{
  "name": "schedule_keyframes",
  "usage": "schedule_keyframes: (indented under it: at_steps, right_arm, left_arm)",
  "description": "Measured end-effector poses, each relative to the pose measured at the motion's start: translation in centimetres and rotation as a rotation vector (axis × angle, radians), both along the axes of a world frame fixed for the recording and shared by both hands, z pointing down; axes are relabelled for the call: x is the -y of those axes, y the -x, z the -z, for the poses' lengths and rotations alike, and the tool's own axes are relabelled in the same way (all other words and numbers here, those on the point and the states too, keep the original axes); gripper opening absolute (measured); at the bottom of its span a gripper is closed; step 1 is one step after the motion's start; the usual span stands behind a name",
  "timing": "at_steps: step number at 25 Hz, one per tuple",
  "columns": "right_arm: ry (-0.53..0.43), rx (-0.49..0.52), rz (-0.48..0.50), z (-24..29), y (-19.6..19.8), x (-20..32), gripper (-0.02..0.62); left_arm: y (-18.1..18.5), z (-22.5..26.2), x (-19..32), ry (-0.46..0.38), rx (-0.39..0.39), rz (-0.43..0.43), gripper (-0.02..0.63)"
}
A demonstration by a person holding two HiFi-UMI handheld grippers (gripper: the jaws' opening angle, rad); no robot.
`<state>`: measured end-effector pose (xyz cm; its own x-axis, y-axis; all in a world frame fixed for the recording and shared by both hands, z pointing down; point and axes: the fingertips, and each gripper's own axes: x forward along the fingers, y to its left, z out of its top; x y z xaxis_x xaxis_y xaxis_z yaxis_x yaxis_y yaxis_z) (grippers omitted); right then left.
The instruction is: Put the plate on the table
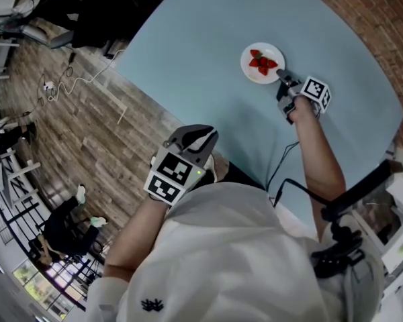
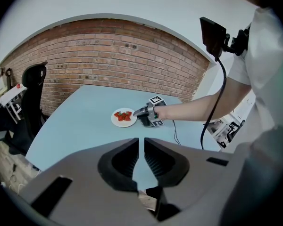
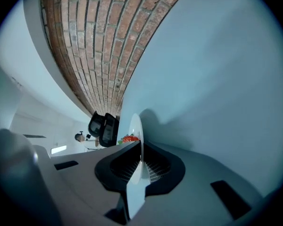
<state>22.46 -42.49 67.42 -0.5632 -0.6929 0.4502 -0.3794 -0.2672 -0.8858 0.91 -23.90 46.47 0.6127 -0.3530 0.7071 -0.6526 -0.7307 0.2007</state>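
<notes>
A small white plate [image 1: 262, 63] with a few strawberries [image 1: 262, 62] is at the far side of the light-blue table [image 1: 188, 52]. My right gripper [image 1: 282, 78] is shut on the plate's near-right rim. In the right gripper view the plate [image 3: 135, 131] shows edge-on between the jaws, with the strawberries [image 3: 129, 138] on its left face. The left gripper view shows the plate [image 2: 124, 117] low on the table beside the right gripper [image 2: 140, 112]; I cannot tell whether it touches. My left gripper [image 1: 196, 138] is held near the body over the table's edge, shut and empty [image 2: 144, 147].
A brick wall [image 2: 108, 51] stands behind the table. A black office chair [image 2: 30, 102] is off the table's left end. A black cable [image 1: 282, 170] runs along the right arm over the table. Wooden floor [image 1: 87, 133] lies to the left.
</notes>
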Motion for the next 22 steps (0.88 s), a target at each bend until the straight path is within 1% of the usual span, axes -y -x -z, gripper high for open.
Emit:
schedule_keyframes:
  at_steps: [2,6,9,13,20,22]
  right_arm:
    - [-0.004,-0.048,0.013,-0.2,-0.1,0.1,0.023]
    - [-0.056,-0.184,0.076,-0.1,0.0,0.8,0.025]
    - [-0.049,-0.267,0.087,-0.1,-0.3,0.7,0.031]
    - [-0.037,-0.376,0.128,-0.2,-0.5,0.6,0.057]
    - [-0.039,-0.481,0.155,0.0,-1.0,0.2,0.057]
    - [-0.042,-0.497,0.155,0.3,-1.3,0.0,0.057]
  left_arm:
    - [0.0,0.1,0.0,0.002,-0.004,-0.006,0.037]
    - [0.0,0.0,-0.1,-0.001,-0.006,-0.007,0.037]
    - [0.3,0.0,-0.1,-0.001,-0.001,-0.006,0.037]
    - [0.5,0.0,-0.1,0.000,0.006,-0.003,0.037]
    - [0.4,0.0,-0.2,-0.010,-0.003,-0.008,0.037]
    - [0.5,0.1,-0.3,-0.013,-0.008,-0.009,0.037]
